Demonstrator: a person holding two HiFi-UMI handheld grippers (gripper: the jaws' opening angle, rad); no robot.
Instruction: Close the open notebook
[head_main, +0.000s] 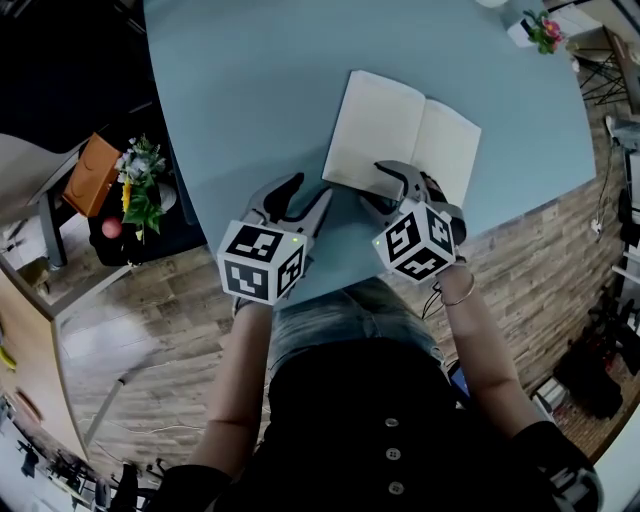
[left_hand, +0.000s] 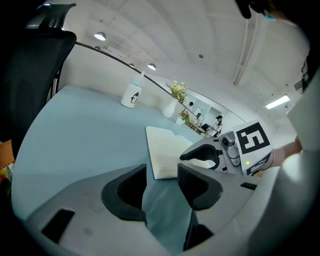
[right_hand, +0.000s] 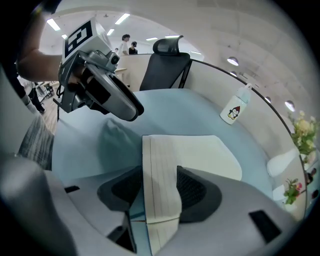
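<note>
table (head_main: 250, 90): pale blue with a rounded edge; the person stands at its near side.
notebook (head_main: 385, 125): lies open on the table, right of centre and close to the near edge. both pages face up and the spine runs from near to far.
left gripper (head_main: 308, 190): sits low over the table just left of the notebook's near left corner, apart from the paper. its jaws stand apart, and its own view shows only bare blue table between them.
right gripper (head_main: 395, 185): sits at the notebook's near edge, close to the spine, with its tips over the paper. its jaws stand apart, about as wide as the left gripper's. in the right gripper view a shaded strip of ruled paper fills the gap, with a sliver of table beside the left jaw. a bright blank page spreads flat to the right of that strip. whether the strip is a raised leaf cannot be told.
grippers together: side by side at the near edge and well clear of each other, each marker cube towards the person.
bottle (right_hand: 234, 111): white, with a small cartoon figure, upright at the far side of the table, well apart from the notebook.
chair (right_hand: 167, 62): black, high-backed, beyond the table's far left edge.
floor (head_main: 150, 310): wood planks around the table.
</note>
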